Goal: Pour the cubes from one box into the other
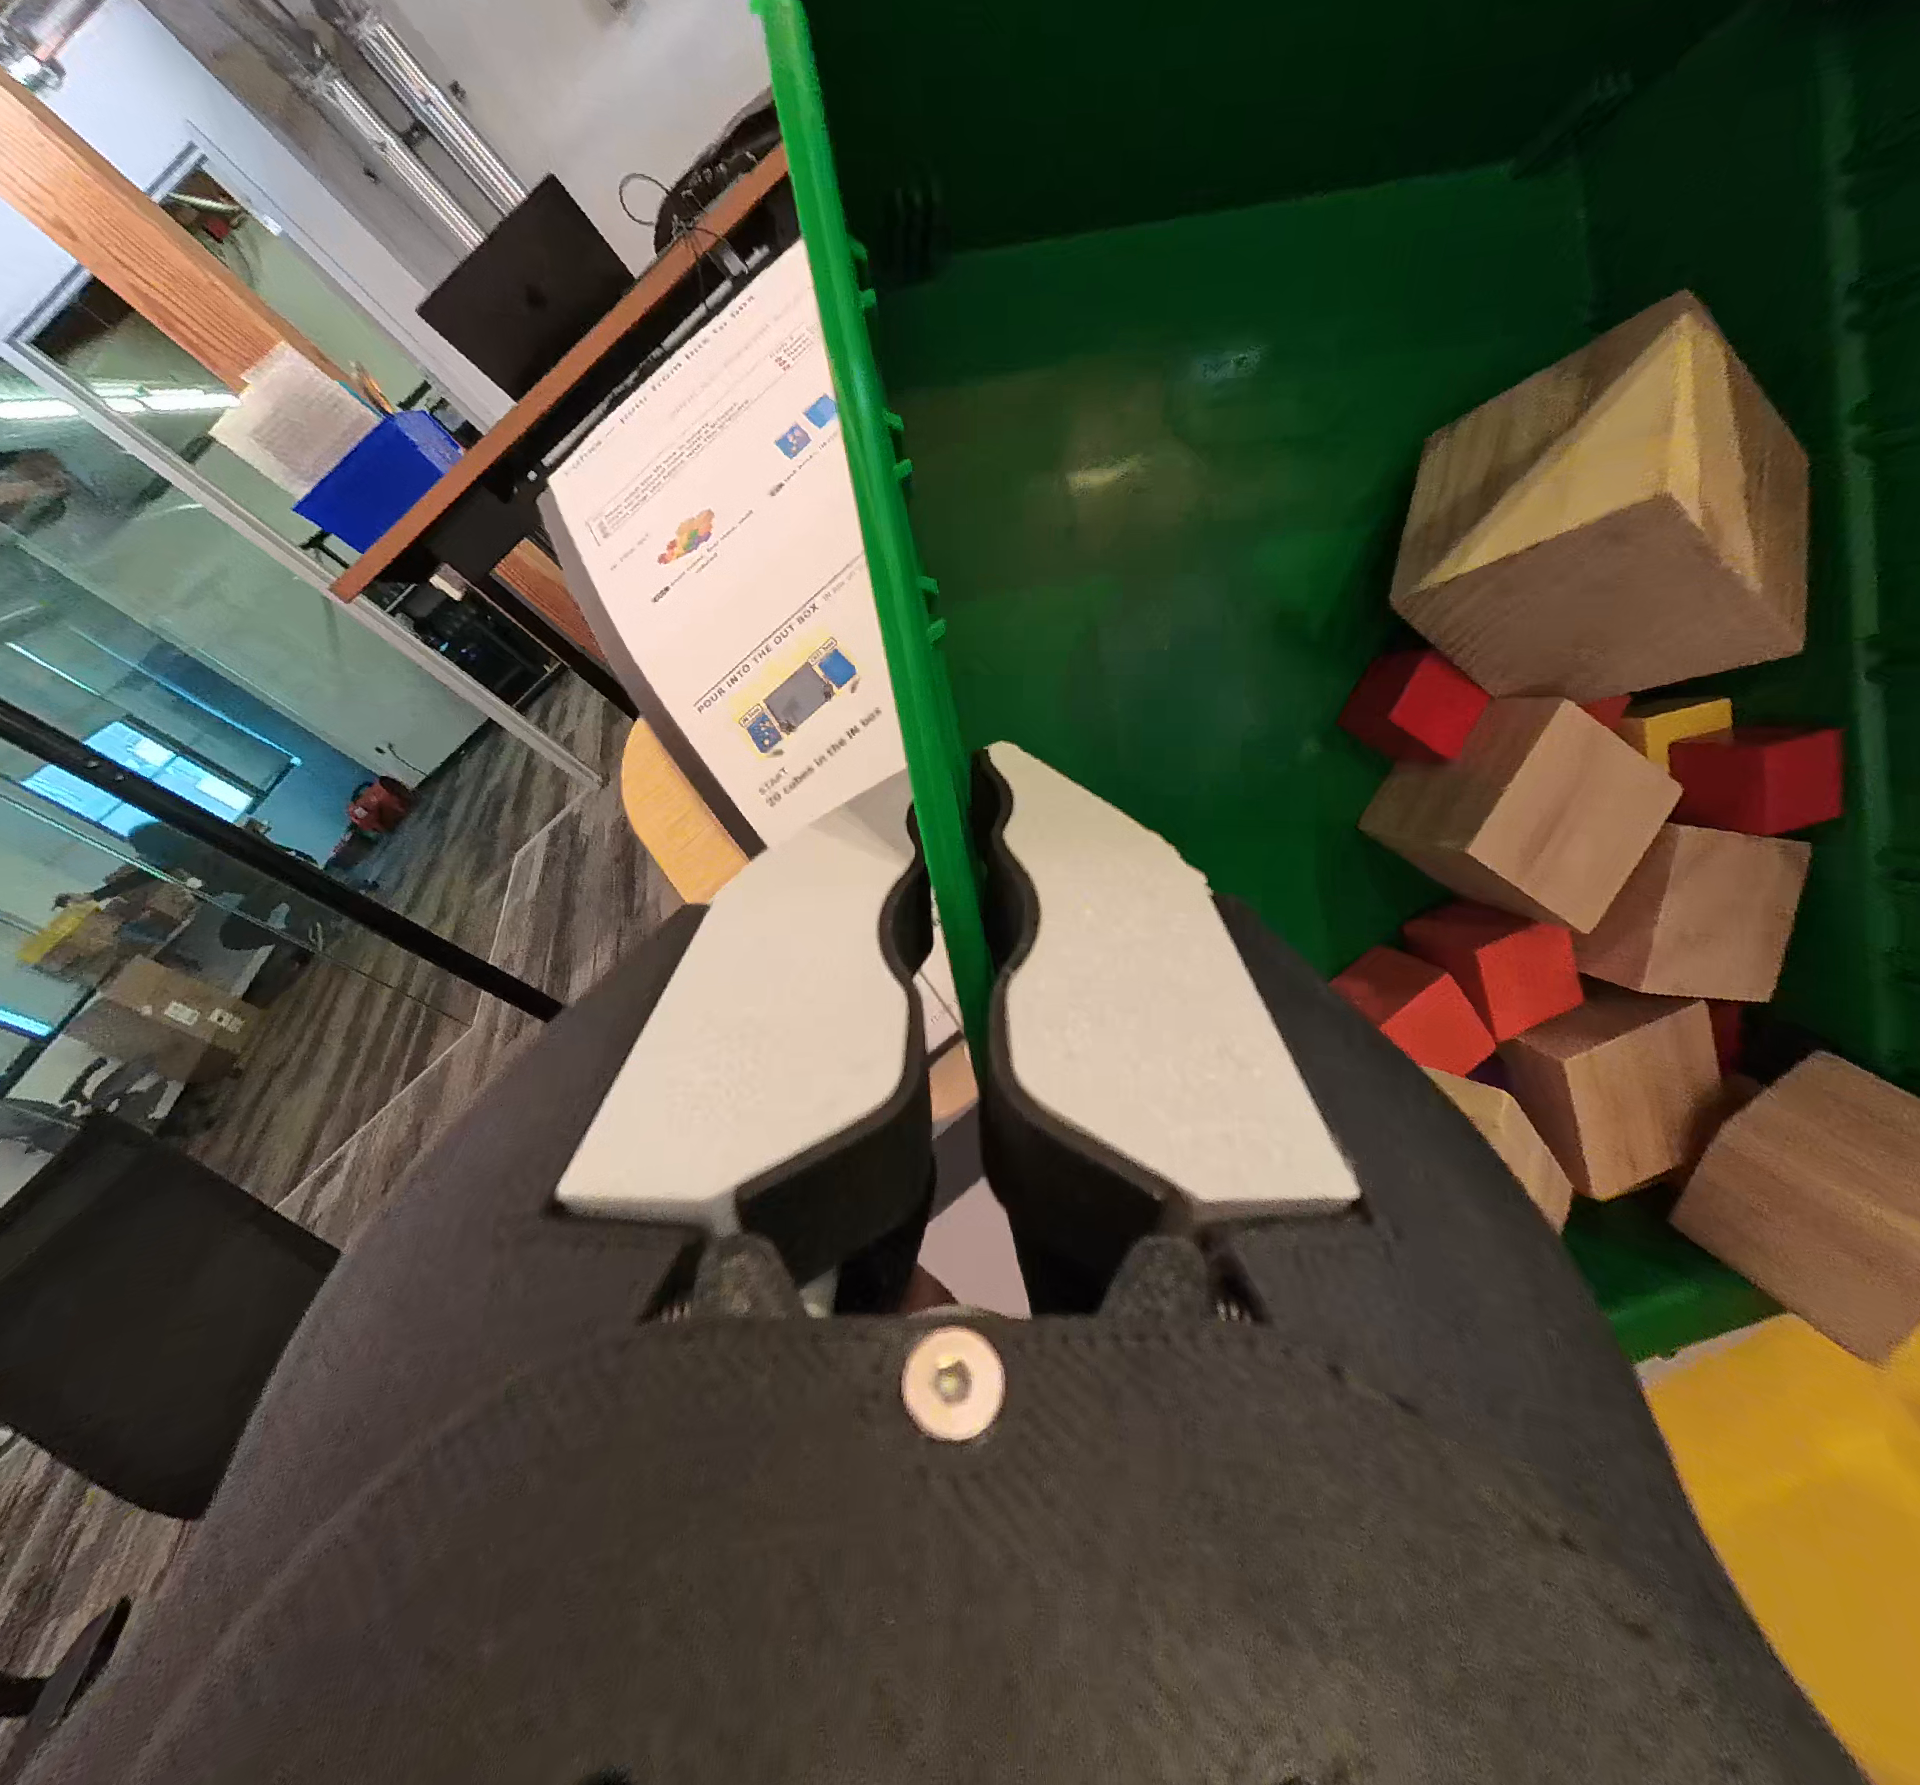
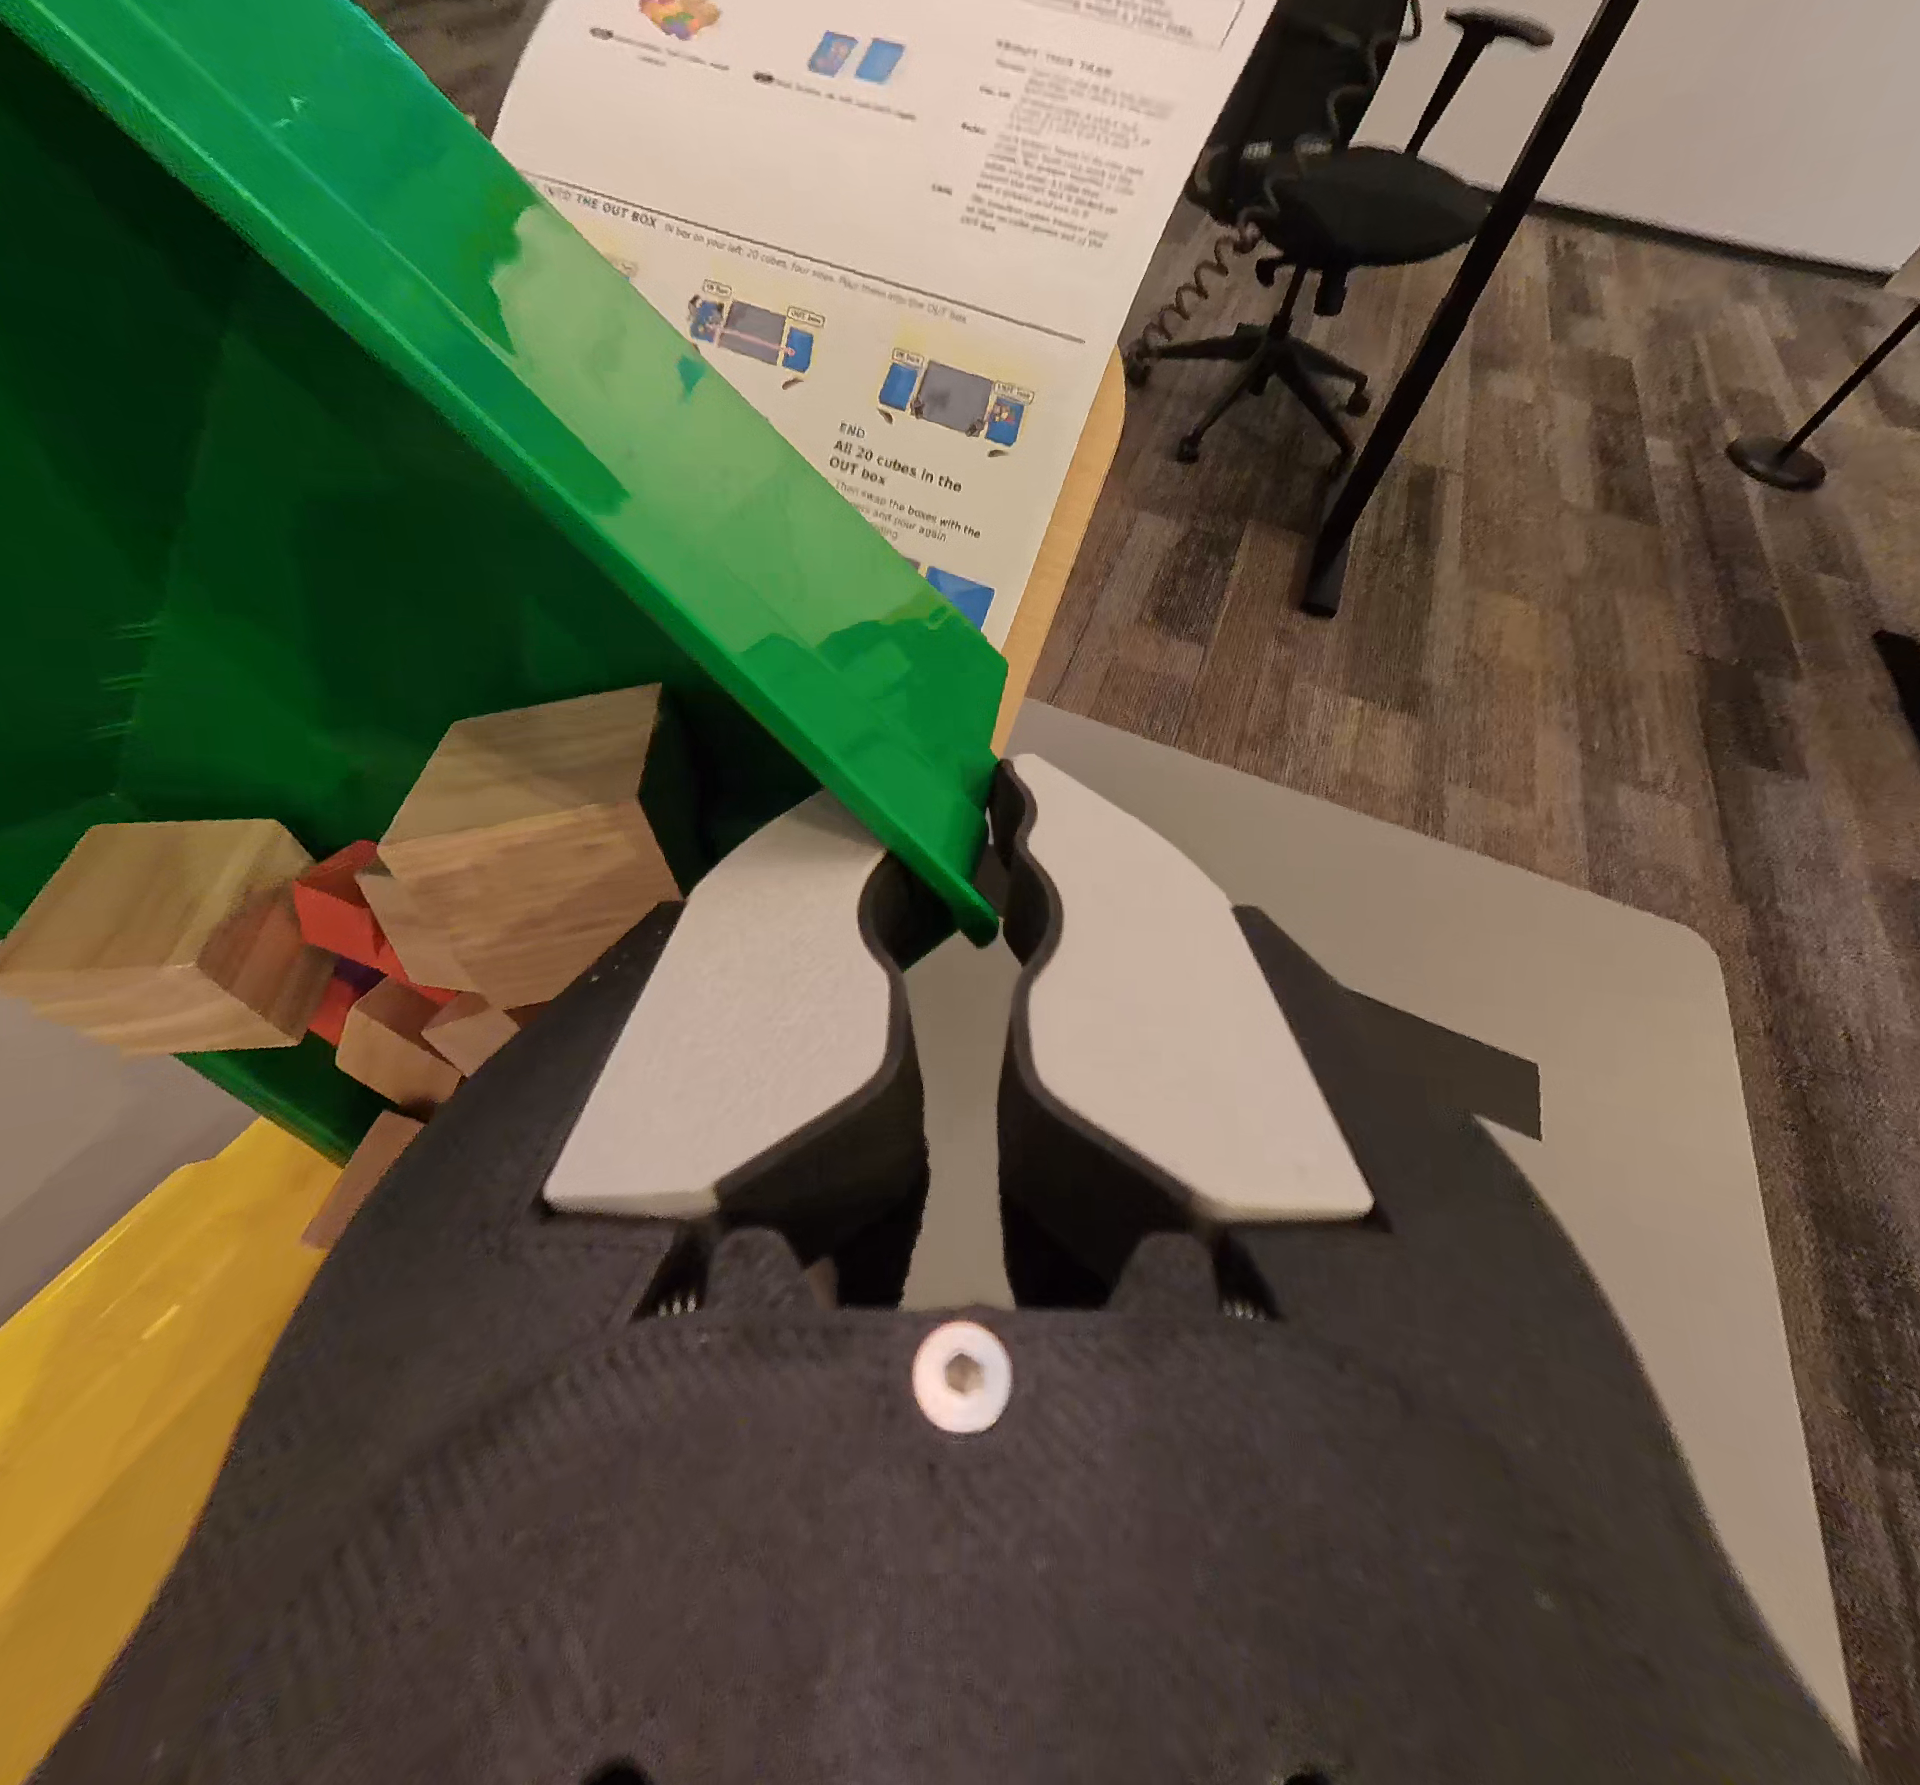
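Observation:
A green box (image 1: 1195,447) is lifted and tilted steeply. My left gripper (image 1: 951,862) is shut on one rim wall of it. My right gripper (image 2: 982,862) is shut on the opposite rim of the green box (image 2: 312,447). Several cubes, plain wood (image 1: 1600,509) and red (image 1: 1413,701), lie heaped at the low edge of the green box. Some wooden cubes (image 2: 520,831) slide over that edge. A yellow box (image 1: 1808,1527) lies right under that edge and also shows in the right wrist view (image 2: 114,1403). Its inside is hidden.
A white instruction sheet (image 2: 883,208) lies on the table (image 2: 1507,1060) behind the boxes. A black office chair (image 2: 1340,229) and a stand pole (image 2: 1455,281) are on the floor to the right. A desk with a blue bin (image 1: 374,478) stands far left.

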The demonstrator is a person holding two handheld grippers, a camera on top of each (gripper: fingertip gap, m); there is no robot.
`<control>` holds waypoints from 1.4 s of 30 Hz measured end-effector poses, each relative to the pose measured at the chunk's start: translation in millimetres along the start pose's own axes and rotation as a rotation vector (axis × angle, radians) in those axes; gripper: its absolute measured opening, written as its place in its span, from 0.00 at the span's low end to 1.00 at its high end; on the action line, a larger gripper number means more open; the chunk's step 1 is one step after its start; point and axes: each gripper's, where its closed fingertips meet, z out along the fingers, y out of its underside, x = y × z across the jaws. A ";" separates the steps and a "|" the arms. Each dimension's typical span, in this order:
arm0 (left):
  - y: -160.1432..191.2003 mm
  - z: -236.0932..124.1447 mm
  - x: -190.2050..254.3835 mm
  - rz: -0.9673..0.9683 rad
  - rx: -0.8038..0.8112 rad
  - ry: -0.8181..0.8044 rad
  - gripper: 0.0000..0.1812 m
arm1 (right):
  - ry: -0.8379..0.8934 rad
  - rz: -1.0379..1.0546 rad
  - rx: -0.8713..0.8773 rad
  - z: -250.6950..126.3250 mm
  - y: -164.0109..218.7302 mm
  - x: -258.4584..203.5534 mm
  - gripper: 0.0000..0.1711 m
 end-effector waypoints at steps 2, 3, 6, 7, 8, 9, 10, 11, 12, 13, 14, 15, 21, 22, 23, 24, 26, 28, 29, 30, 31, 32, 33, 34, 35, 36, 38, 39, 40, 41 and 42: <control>-1.8 -2.0 -0.4 0.013 0.012 -0.018 0.02 | 0.000 0.000 0.010 -1.3 0.2 -0.6 0.04; -2.0 -2.2 -0.2 0.019 0.009 -0.023 0.02 | 0.001 -0.001 0.008 -1.4 0.9 -0.5 0.04; -0.3 -0.6 1.8 0.009 0.003 -0.006 0.02 | -0.002 0.005 0.000 -1.0 3.4 0.0 0.04; 0.4 0.0 2.3 0.015 0.000 -0.009 0.02 | -0.001 0.004 -0.004 -0.5 4.3 0.2 0.04; 1.3 0.8 3.2 0.013 -0.004 -0.006 0.02 | 0.001 0.004 -0.011 0.2 5.5 0.4 0.04; 2.2 1.4 4.0 0.009 -0.009 -0.001 0.02 | 0.003 0.004 -0.014 0.6 6.5 0.7 0.04; 2.4 1.5 4.6 0.009 -0.009 0.001 0.02 | 0.002 0.006 -0.013 0.6 7.0 0.9 0.04; 2.5 1.4 4.8 0.014 -0.007 -0.002 0.02 | 0.000 0.009 -0.013 0.6 7.6 0.8 0.04; 2.7 1.4 5.2 0.014 -0.009 -0.001 0.02 | 0.000 0.008 -0.015 1.0 8.6 0.8 0.04; 2.4 1.3 5.1 0.015 -0.005 -0.004 0.02 | 0.002 0.007 -0.009 1.1 8.9 0.9 0.04; 2.3 1.1 5.0 0.018 -0.003 -0.006 0.02 | 0.000 0.011 -0.007 1.3 9.3 0.7 0.04; 2.4 1.1 5.1 0.021 -0.003 -0.008 0.02 | -0.002 0.013 -0.005 1.3 9.5 0.6 0.04; 0.5 -2.6 4.2 0.017 0.023 -0.018 0.02 | 0.002 0.004 0.024 -4.1 4.3 -1.1 0.04; 0.5 -3.2 4.2 0.015 0.027 -0.018 0.02 | 0.003 0.002 0.027 -4.9 3.7 -1.3 0.04; 0.1 -3.9 4.0 0.012 0.033 -0.019 0.02 | 0.002 0.001 0.029 -5.7 3.2 -1.6 0.04; -0.3 -4.7 4.2 0.013 0.036 -0.022 0.02 | 0.003 -0.002 0.033 -6.7 2.7 -1.8 0.04; -2.4 -7.9 4.1 0.019 0.052 -0.032 0.02 | 0.005 -0.005 0.051 -9.7 0.8 -2.0 0.04; -3.8 -10.1 4.4 0.023 0.064 -0.038 0.02 | 0.003 -0.002 0.061 -12.1 0.3 -2.7 0.04; -4.0 -11.0 4.6 0.024 0.067 -0.040 0.02 | 0.005 -0.007 0.065 -13.1 0.3 -2.9 0.04; -4.3 -12.0 4.9 0.022 0.071 -0.041 0.02 | 0.007 -0.010 0.071 -14.1 0.1 -3.0 0.04; -4.9 -13.1 5.0 0.026 0.077 -0.046 0.02 | 0.006 -0.011 0.080 -15.3 -0.3 -3.4 0.04; -5.8 -14.4 4.8 0.031 0.085 -0.055 0.02 | 0.007 -0.014 0.091 -16.7 -1.1 -3.9 0.05; -6.8 -15.5 4.7 0.031 0.094 -0.062 0.02 | 0.012 -0.020 0.102 -18.3 -1.8 -4.2 0.04; -7.6 -16.8 5.0 0.027 0.102 -0.064 0.02 | 0.014 -0.022 0.110 -19.5 -2.0 -4.5 0.04; -7.9 -18.1 5.3 0.029 0.109 -0.069 0.02 | 0.012 -0.020 0.119 -20.9 -2.2 -5.1 0.05; -8.0 -19.6 5.8 0.034 0.117 -0.074 0.02 | 0.009 -0.018 0.129 -22.1 -2.3 -5.5 0.05; -7.3 -22.1 7.9 0.032 0.129 -0.076 0.02 | -0.002 -0.001 0.137 -22.3 -0.4 -5.9 0.05; -6.4 -22.7 9.1 0.036 0.129 -0.081 0.02 | -0.005 0.005 0.139 -22.4 0.8 -6.3 0.05; -5.7 -23.6 10.2 0.041 0.131 -0.086 0.02 | -0.003 0.004 0.143 -23.6 1.2 -7.0 0.05; -5.7 -25.0 10.9 0.037 0.139 -0.087 0.02 | 0.001 -0.001 0.150 -25.7 1.0 -7.7 0.05; -5.7 -26.5 11.2 0.031 0.146 -0.086 0.02 | 0.003 -0.007 0.155 -27.6 0.9 -8.4 0.05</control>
